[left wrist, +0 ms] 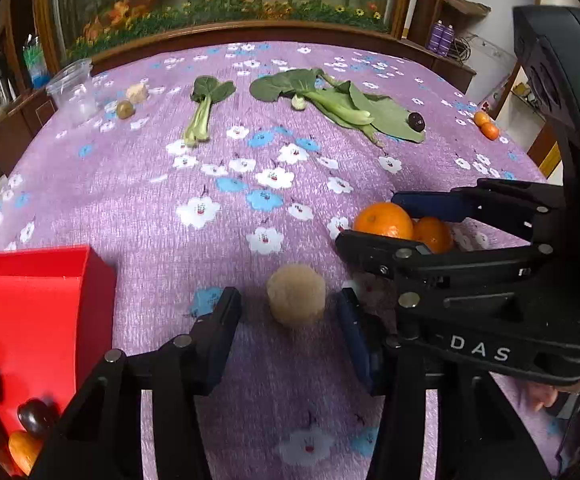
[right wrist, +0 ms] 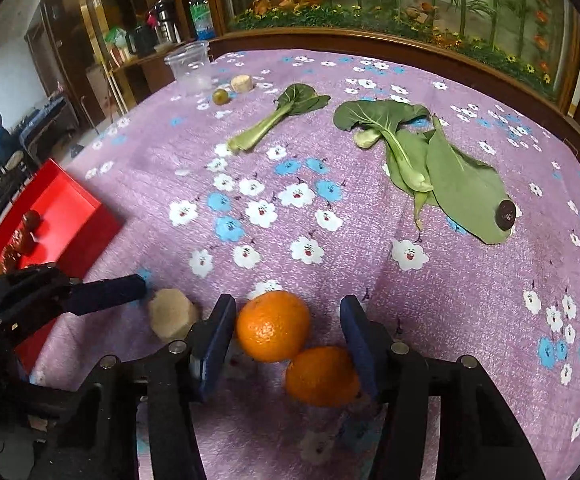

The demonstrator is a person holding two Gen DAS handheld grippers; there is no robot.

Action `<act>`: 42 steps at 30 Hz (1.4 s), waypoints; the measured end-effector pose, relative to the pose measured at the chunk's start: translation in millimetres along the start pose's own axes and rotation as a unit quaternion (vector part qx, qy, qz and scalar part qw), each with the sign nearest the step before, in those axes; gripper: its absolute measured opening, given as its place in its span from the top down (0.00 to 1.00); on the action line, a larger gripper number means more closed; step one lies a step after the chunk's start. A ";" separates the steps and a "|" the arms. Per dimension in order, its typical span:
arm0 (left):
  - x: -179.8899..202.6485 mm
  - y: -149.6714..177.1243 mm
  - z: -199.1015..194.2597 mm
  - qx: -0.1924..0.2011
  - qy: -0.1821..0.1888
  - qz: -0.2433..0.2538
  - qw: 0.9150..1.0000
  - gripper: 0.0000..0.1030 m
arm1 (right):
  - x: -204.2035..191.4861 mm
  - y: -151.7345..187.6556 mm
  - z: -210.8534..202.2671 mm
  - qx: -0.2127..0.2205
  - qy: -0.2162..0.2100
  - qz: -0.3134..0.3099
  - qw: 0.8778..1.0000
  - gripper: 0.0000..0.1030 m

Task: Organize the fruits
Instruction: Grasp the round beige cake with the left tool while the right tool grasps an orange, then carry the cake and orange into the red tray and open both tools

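Blue-padded left tongs (left wrist: 290, 320) straddle a pale, rough, squat lump of fruit (left wrist: 296, 300) on the bench's (left wrist: 130, 184) purple flowered cloth, jaws apart with gaps to both pads, so nothing is gripped. Beside them the right tongs (right wrist: 288, 336) bracket two round, dimpled oranges, the front orange (right wrist: 273, 325) touching the rear orange (right wrist: 322, 376) in a row slanting toward the right pad; the jaws stand open, and I cannot tell whether that pad touches the rear one. At the left edge sits a glossy red box (left wrist: 50, 304) with dark fruit inside.
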State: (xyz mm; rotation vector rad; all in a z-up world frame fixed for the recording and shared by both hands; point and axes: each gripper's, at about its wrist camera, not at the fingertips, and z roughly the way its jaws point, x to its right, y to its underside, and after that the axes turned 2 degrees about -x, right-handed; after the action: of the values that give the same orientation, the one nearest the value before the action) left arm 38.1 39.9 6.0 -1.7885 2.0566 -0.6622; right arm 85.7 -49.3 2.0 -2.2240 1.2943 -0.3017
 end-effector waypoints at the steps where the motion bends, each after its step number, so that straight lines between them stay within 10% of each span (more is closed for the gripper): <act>1: 2.0 -0.1 0.8 0.001 -0.004 0.006 1.000 0.54 | 0.8 0.2 0.4 -0.001 -0.003 0.000 1.000 0.44; 6: 7.0 1.0 0.6 0.009 -0.017 0.021 1.000 0.72 | -0.8 1.3 0.3 0.002 0.004 -0.008 1.000 0.44; 11: 4.5 3.6 -4.9 0.011 -0.014 0.012 1.000 0.73 | -5.4 2.2 -7.7 0.015 -0.004 0.000 1.000 0.65; 42: -41.8 51.5 -98.1 0.080 0.008 -0.089 0.993 0.72 | -27.1 17.2 -55.8 0.049 0.013 0.020 0.999 0.65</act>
State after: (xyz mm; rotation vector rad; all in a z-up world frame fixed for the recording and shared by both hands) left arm -50.7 98.8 57.7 -1.8925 1.8112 -0.8671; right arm 34.2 -51.9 40.7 -2.1165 1.3091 -0.3719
